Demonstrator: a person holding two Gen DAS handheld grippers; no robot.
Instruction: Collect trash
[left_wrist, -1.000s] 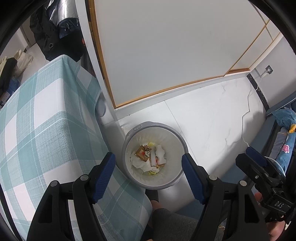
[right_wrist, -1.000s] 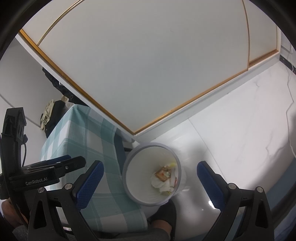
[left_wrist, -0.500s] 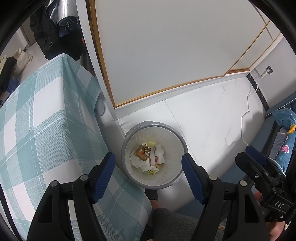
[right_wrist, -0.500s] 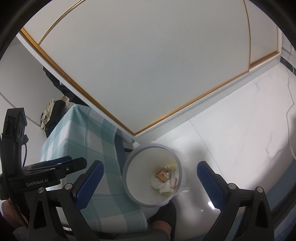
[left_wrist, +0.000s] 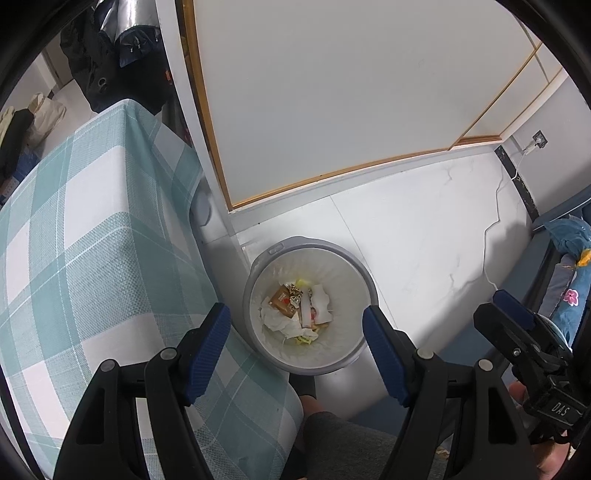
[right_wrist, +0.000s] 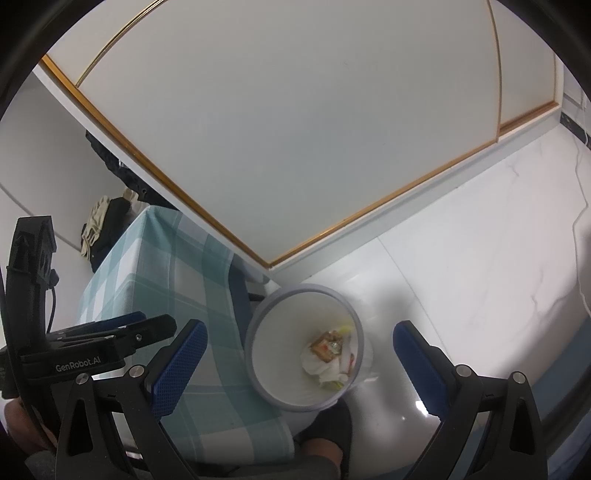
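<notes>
A round grey waste bin (left_wrist: 352, 264) with a white liner stands on the floor beside the table. It also shows in the right wrist view (right_wrist: 258, 354). Inside lie trash pieces (left_wrist: 295, 310): white tissue, a brown packet and yellow scraps, also visible in the right wrist view (right_wrist: 327, 356). My left gripper (left_wrist: 295, 328) is open and empty, held high above the bin. My right gripper (right_wrist: 299, 349) is open and empty, also above the bin. Each gripper shows at the edge of the other's view.
A table with a teal and white checked cloth (left_wrist: 74, 240) stands left of the bin. A white wall panel with a gold frame (left_wrist: 332, 92) rises behind. A white marble floor (left_wrist: 424, 240) lies right. A person's leg and foot (left_wrist: 325, 424) is below the bin. Dark bags (left_wrist: 110, 55) sit at far left.
</notes>
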